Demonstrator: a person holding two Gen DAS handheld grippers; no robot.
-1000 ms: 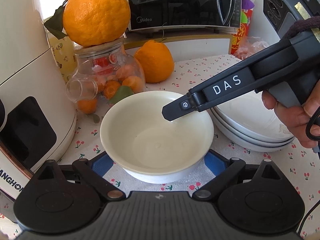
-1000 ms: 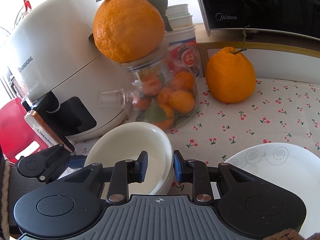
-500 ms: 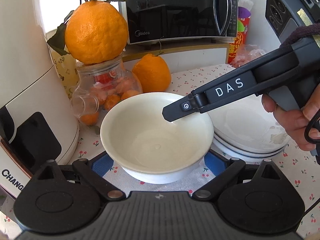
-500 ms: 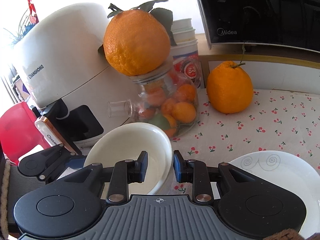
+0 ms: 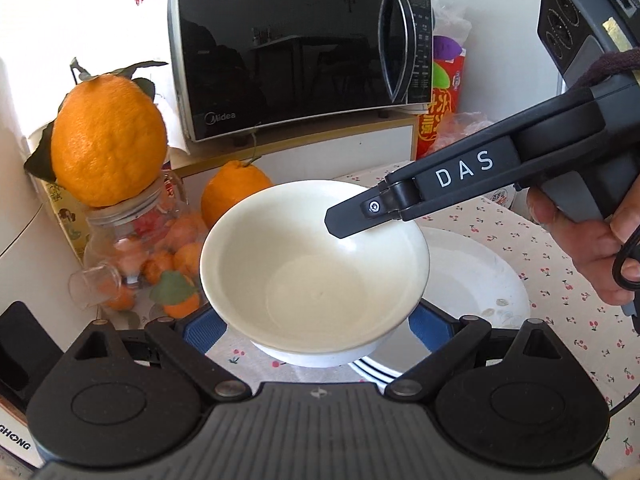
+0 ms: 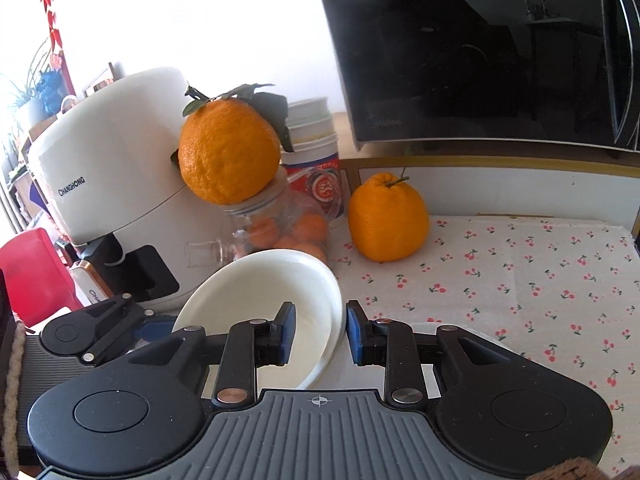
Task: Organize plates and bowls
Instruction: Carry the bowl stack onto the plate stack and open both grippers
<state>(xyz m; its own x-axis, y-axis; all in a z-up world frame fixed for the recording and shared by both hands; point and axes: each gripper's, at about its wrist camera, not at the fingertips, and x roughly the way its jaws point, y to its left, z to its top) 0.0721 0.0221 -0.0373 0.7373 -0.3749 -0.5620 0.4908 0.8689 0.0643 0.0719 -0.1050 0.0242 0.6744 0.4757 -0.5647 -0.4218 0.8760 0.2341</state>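
1. The white bowl [image 5: 316, 276] is smooth, glossy and round, deep with a thick rim; it sits up off the cherry-print cloth on the counter [image 6: 520, 280].
2. The left hand-held gripper [image 5: 316, 332] spans it wide, blue pads pressed to the bowl's outer wall on both sides.
3. The right hand-held gripper [image 6: 320, 334] is narrowed onto the bowl's right rim, one finger inside and one outside; from this view I cannot tell whether the pads actually press the wall.
4. A hand [image 5: 592, 256] grips the right tool's matte black handle, marked DAS.
5. Against a second ago, the bowl has come up: the stack of plates [image 5: 480, 280], formerly beside it, now shows lower and partly beneath its right edge, and the microwave [image 5: 296, 40] fills more of the left view.
6. The bowl also tilts more in the right view than before.
7. Around it: a dimpled orange [image 5: 108, 140] balanced on a clear glass jar [image 5: 132, 256] of small fruit, another orange [image 6: 386, 220] on the cloth, and a white appliance [image 6: 108, 184] close at the left.
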